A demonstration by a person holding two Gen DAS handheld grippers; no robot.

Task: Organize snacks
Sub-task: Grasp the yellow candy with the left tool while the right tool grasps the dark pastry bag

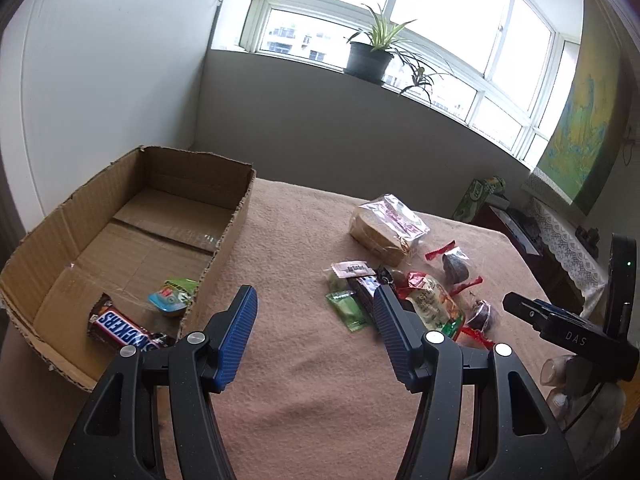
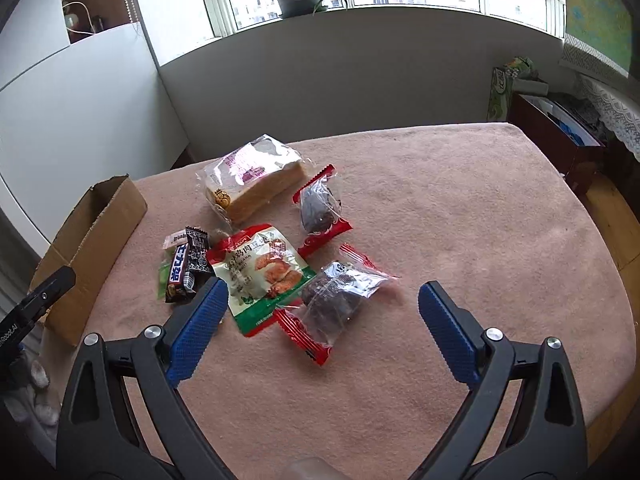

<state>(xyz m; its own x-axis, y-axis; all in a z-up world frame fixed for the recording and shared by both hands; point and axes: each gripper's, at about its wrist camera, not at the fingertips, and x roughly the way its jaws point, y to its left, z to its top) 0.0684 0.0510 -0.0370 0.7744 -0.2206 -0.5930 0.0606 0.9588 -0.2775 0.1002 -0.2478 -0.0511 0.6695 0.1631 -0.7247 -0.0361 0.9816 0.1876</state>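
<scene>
Currently, left wrist view: left gripper (image 1: 316, 312) fingers apart, holding nothing, above the table (image 1: 304, 360). Cardboard box (image 1: 224, 236) at left holds a chocolate bar (image 1: 120, 326) and a small cup (image 1: 170, 302).

Right wrist view: right gripper (image 2: 320, 304) fingers wide, empty; snack pile (image 2: 264, 268) centre frame, bread loaf (image 2: 252, 178) behind it.

A table (image 2: 480, 208) draped in pinkish cloth carried a cardboard box (image 1: 224, 240); right of the box lay a bread loaf (image 2: 252, 184) and a cluster of wrapped snacks (image 2: 264, 272).
</scene>
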